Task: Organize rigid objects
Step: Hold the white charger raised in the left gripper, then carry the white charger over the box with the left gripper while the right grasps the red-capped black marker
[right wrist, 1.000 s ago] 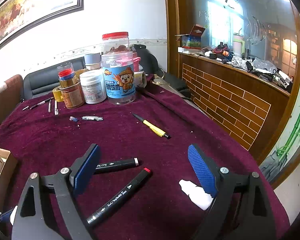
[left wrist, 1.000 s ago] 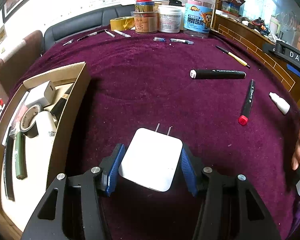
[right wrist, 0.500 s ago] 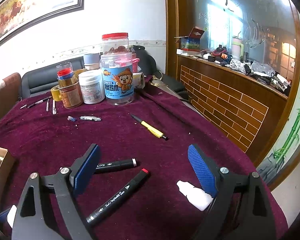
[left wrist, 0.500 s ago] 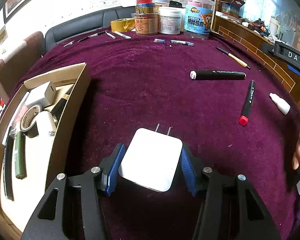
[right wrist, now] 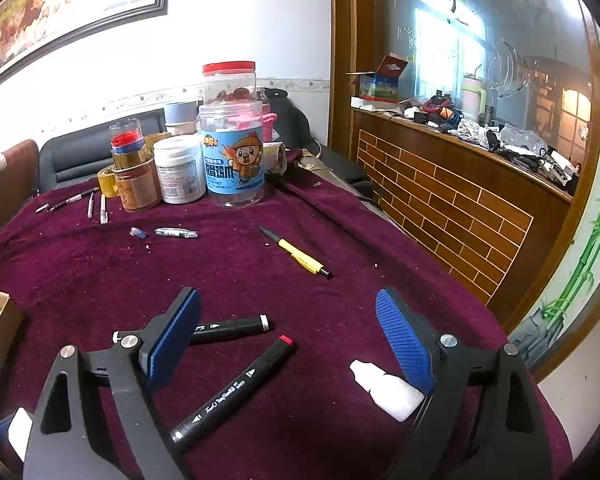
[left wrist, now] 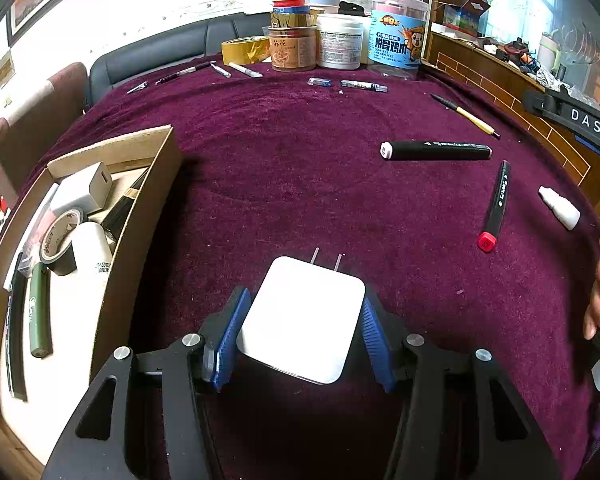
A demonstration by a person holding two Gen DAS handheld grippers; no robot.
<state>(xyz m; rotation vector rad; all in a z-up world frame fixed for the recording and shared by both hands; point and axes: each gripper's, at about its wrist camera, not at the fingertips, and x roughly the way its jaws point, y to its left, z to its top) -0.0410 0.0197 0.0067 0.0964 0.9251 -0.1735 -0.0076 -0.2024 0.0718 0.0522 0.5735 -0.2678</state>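
Observation:
My left gripper (left wrist: pixel 300 320) is shut on a white plug adapter (left wrist: pixel 302 318), prongs pointing forward, just above the maroon tablecloth. A cardboard box (left wrist: pixel 140 216) at the left holds another white adapter (left wrist: pixel 82 190), a tape roll, a white bottle and a green marker. My right gripper (right wrist: pixel 288 336) is open and empty above a red-tipped black marker (right wrist: pixel 236 388). A white-tipped black marker (right wrist: pixel 230 325) lies by its left finger and a small white bottle (right wrist: pixel 384 388) by its right finger. Both markers (left wrist: pixel 434 150) (left wrist: pixel 494 206) and the bottle (left wrist: pixel 560 208) show in the left wrist view.
Jars and tubs (right wrist: pixel 232 160) and a yellow tape roll (left wrist: pixel 246 50) stand at the table's far edge, with thin pens (left wrist: pixel 240 70) beside them. A yellow pen (right wrist: pixel 298 258) and two small tubes (right wrist: pixel 176 233) lie mid-table. A brick-faced counter (right wrist: pixel 440 200) is at the right.
The right gripper has drifted slightly; the left gripper keeps its hold on the adapter and has hardly moved.

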